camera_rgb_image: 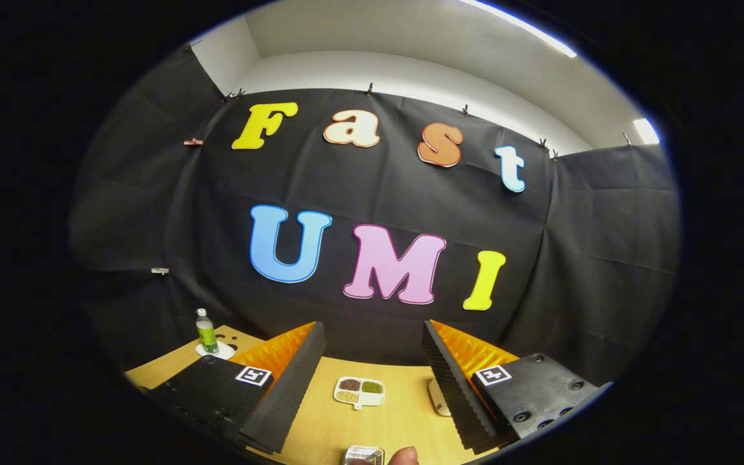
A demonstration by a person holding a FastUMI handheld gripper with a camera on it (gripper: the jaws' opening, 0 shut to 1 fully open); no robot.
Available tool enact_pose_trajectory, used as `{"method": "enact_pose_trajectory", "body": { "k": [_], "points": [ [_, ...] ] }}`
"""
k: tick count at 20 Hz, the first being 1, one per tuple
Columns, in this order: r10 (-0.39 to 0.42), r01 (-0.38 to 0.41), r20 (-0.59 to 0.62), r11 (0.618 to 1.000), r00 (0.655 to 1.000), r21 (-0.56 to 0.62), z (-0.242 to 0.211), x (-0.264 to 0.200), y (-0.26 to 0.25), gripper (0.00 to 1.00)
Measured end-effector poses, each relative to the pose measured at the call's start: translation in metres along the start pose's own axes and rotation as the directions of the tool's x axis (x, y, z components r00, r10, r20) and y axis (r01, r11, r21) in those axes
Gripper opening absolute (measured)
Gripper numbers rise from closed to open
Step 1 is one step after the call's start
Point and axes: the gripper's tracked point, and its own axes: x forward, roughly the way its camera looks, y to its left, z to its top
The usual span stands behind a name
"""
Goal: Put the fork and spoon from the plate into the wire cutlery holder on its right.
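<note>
My gripper (372, 361) is held high and tilted up toward the booth wall, its fingers (288, 381) spread wide apart with nothing between them. Far below, between the fingers, lies the wooden table (404, 420). At the near edge of the table a shiny metal object (363, 454) pokes into view, too cut off to identify. A fingertip of a person's hand (404, 456) shows right beside it. The plate with the fork and spoon and the wire cutlery holder are out of sight.
A small white divided dish (360, 391) with brown and green fillings sits between the fingers. A pale object (438, 397) lies against the right finger. A green bottle (206, 330) stands on a white coaster at the table's far left corner.
</note>
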Motion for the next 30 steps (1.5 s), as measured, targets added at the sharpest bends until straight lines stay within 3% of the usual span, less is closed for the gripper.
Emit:
{"method": "enact_pose_trajectory", "body": {
  "k": [5, 11, 16, 19, 24, 27, 30],
  "points": [
    [0.179, -0.176, -0.119, 0.984, 0.977, 0.038, -0.025, -0.003, 0.069, 0.98],
    [0.303, -0.263, -0.349, 0.952, 0.887, 0.157, -0.097, -0.016, 0.142, 0.98],
    [0.372, -0.273, -0.558, 0.928, 0.742, 0.255, -0.182, -0.04, 0.194, 0.98],
    [0.386, -0.279, -0.641, 0.923, 0.664, 0.267, -0.232, -0.045, 0.218, 0.94],
    [0.414, -0.248, -0.759, 0.91, 0.502, 0.333, -0.317, -0.059, 0.26, 0.92],
    [0.386, -0.234, -0.809, 0.921, 0.444, 0.311, -0.358, -0.059, 0.273, 0.91],
    [0.349, -0.227, -0.851, 0.933, 0.392, 0.278, -0.394, -0.056, 0.281, 0.83]
  ]
}}
